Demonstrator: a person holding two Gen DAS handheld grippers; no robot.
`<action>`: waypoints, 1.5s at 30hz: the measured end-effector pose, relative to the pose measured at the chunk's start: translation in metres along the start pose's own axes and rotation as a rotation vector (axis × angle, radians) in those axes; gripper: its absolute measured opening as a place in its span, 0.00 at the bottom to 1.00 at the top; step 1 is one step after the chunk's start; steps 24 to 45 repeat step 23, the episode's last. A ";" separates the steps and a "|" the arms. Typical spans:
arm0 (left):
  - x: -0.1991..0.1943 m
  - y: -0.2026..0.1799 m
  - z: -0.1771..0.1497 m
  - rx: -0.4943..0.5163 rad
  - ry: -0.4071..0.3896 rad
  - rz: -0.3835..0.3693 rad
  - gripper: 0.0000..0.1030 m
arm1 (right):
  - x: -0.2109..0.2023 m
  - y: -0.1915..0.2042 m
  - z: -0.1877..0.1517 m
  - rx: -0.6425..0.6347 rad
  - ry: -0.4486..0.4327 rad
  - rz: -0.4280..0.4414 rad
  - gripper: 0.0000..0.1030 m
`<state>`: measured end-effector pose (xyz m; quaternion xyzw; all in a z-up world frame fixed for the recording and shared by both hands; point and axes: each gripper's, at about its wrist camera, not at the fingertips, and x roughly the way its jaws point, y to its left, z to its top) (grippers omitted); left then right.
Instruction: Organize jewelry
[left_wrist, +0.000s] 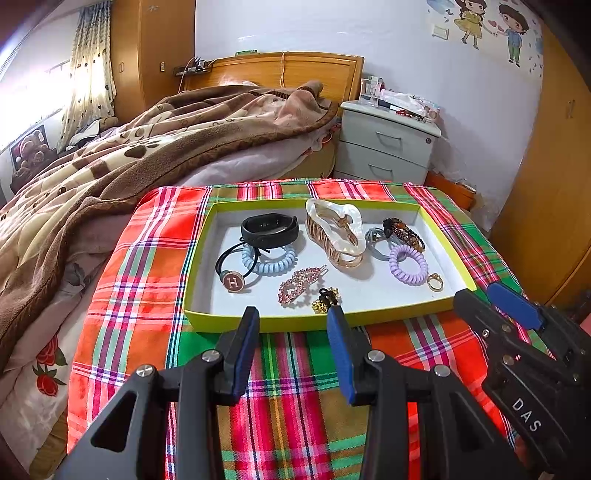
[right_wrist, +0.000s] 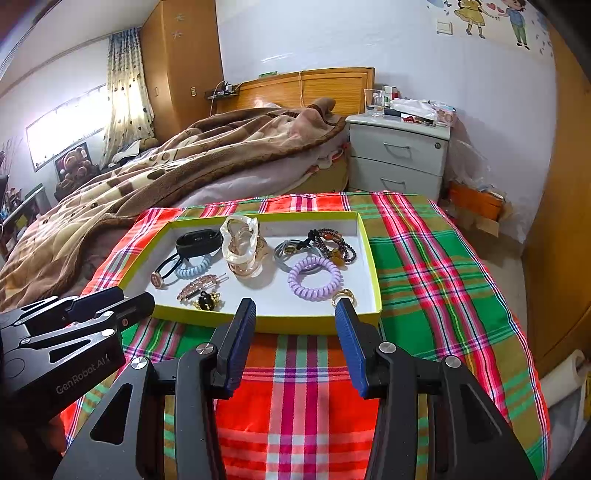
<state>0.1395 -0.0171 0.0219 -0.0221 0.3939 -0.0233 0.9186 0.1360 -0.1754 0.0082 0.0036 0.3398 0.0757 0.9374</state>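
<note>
A yellow-rimmed white tray (left_wrist: 266, 322) (right_wrist: 373, 273) on a plaid cloth holds jewelry: a black band (left_wrist: 269, 229), a pearly claw clip (left_wrist: 334, 230) (right_wrist: 242, 249), a blue coil tie (left_wrist: 269, 260), a purple coil tie (left_wrist: 408, 264) (right_wrist: 314, 278), a black tie with an H charm (left_wrist: 233, 282), a pink rhinestone clip (left_wrist: 297, 286), a beaded bracelet (left_wrist: 404, 229), a gold ring (left_wrist: 435, 282) (right_wrist: 343, 295). My left gripper (left_wrist: 293, 314) is open and empty at the tray's near edge. My right gripper (right_wrist: 295, 308) is open and empty, also at the near edge.
The plaid cloth (left_wrist: 295, 406) covers a small table beside a bed with a brown blanket (left_wrist: 147, 147). A grey nightstand (left_wrist: 384, 147) stands behind. A wooden wardrobe (right_wrist: 561, 221) is at the right. A black-and-gold clip (left_wrist: 325, 299) lies near the tray's front.
</note>
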 end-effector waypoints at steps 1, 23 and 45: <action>0.000 0.000 0.000 0.003 0.000 -0.002 0.39 | 0.000 0.000 0.000 0.001 0.000 0.001 0.44; 0.002 0.001 -0.001 -0.007 0.003 0.012 0.39 | 0.000 -0.004 0.001 0.004 0.003 -0.003 0.44; 0.002 0.001 -0.001 -0.007 0.003 0.012 0.39 | 0.000 -0.004 0.001 0.004 0.003 -0.003 0.44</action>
